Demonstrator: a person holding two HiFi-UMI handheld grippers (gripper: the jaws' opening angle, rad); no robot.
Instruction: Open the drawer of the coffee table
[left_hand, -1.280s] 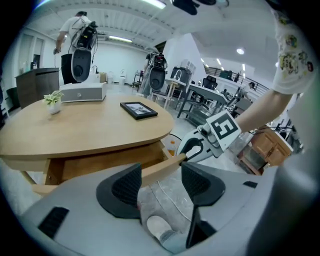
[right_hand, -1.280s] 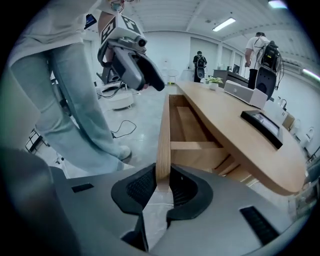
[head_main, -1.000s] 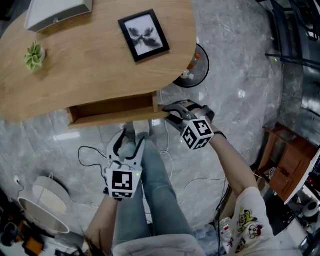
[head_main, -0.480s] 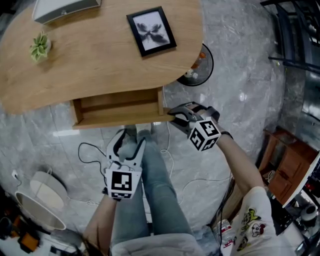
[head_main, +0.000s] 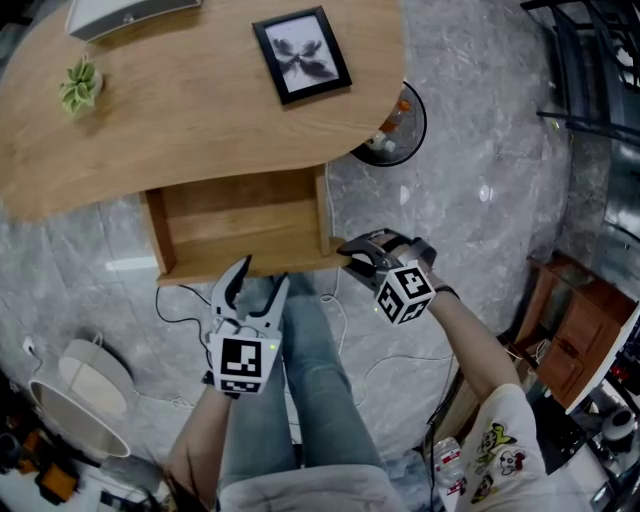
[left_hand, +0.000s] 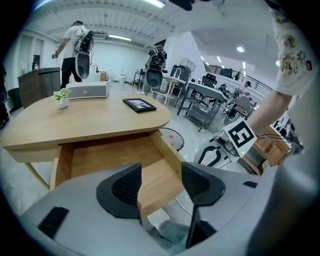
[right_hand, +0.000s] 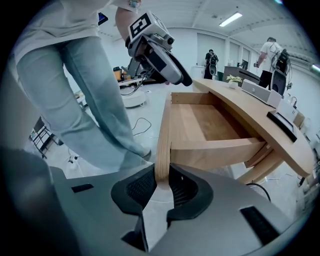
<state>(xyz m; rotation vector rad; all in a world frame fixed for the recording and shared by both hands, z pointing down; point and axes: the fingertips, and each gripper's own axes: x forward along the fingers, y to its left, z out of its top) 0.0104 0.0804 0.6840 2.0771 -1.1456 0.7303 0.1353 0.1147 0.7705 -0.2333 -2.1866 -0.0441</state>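
Your oval, light-wood coffee table (head_main: 180, 120) has its shallow wooden drawer (head_main: 240, 225) standing well out from under the top. Your right gripper (right_hand: 160, 186) pinches the drawer's front board at its right end, jaws narrow on the wood. Your left gripper (left_hand: 160, 182) hangs near the front edge, jaws apart, gripping nothing. On the tabletop sit a black picture frame (head_main: 302, 55) and a small green potted plant (head_main: 78, 88).
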